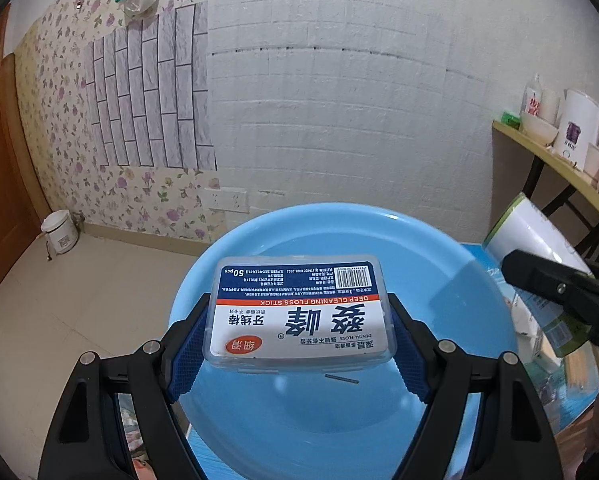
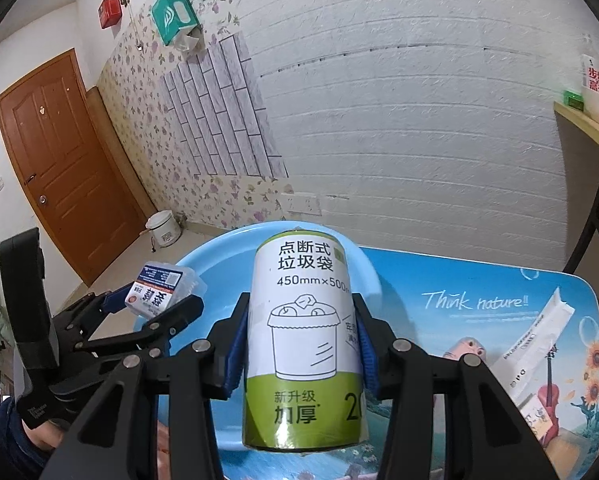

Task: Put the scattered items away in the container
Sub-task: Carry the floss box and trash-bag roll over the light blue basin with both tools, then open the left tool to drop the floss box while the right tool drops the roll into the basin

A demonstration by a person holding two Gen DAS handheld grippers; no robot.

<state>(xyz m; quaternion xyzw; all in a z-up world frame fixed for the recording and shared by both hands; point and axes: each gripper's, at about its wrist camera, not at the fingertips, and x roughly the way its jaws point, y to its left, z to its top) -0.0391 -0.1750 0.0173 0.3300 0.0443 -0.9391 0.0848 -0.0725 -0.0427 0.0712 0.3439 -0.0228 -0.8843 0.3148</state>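
My left gripper clamps a flat, clear hard-plastic dental floss box with rounded corners and a glossy white, navy and red paper label; the ribbed blue pads press on its two short sides, the jaws standing fairly wide to span it; the box sits level between my fingertips, held in the air above the round, smooth light-blue plastic basin, which spreads out beneath and ahead of the fingers; a thin dark stick lies on the basin's floor just under the box's near edge.

My right gripper is closed partway on a cylindrical roll of bin bags wrapped in shiny white and green film; the roll stands upright between the blue pads, gripped at its middle; it hangs over the basin's near right rim, with the printed tabletop off to the right of my fingers.

Further right on that glossy, picture-printed surface lies a long, flat white paper sachet, slanting away from the gripper, well outside the basin; beside its near end a small pinkish object is partly hidden behind my right finger.
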